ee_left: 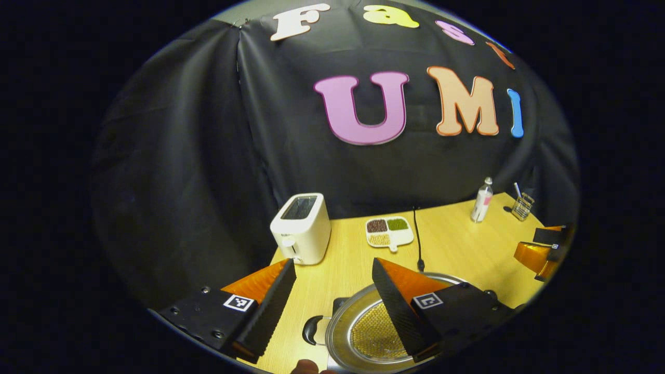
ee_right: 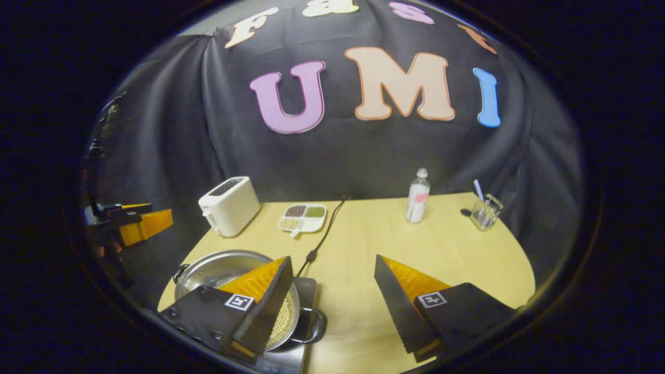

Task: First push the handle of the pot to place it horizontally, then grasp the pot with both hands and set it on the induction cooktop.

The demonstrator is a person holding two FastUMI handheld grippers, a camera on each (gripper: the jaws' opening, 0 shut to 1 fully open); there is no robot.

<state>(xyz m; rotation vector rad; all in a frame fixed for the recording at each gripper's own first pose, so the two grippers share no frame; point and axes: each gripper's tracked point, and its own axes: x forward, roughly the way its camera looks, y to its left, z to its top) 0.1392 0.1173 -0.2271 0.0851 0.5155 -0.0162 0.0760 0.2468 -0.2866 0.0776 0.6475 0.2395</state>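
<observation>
pot (ee_right: 228,275) on the cooktop (ee_right: 304,291), below both grippers' spread, empty jaws

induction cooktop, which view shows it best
The right gripper view: the induction cooktop shows under the pot as a dark slab, with its corner and front edge clear beside the pot's handle. The left gripper view gives a small dark piece of it behind the pot's rim.

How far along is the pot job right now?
Looks nearly done: the pot already sits on the induction cooktop. Nothing is in hand; the left gripper and right gripper hang open above it. Only pulling away seems left.
</observation>
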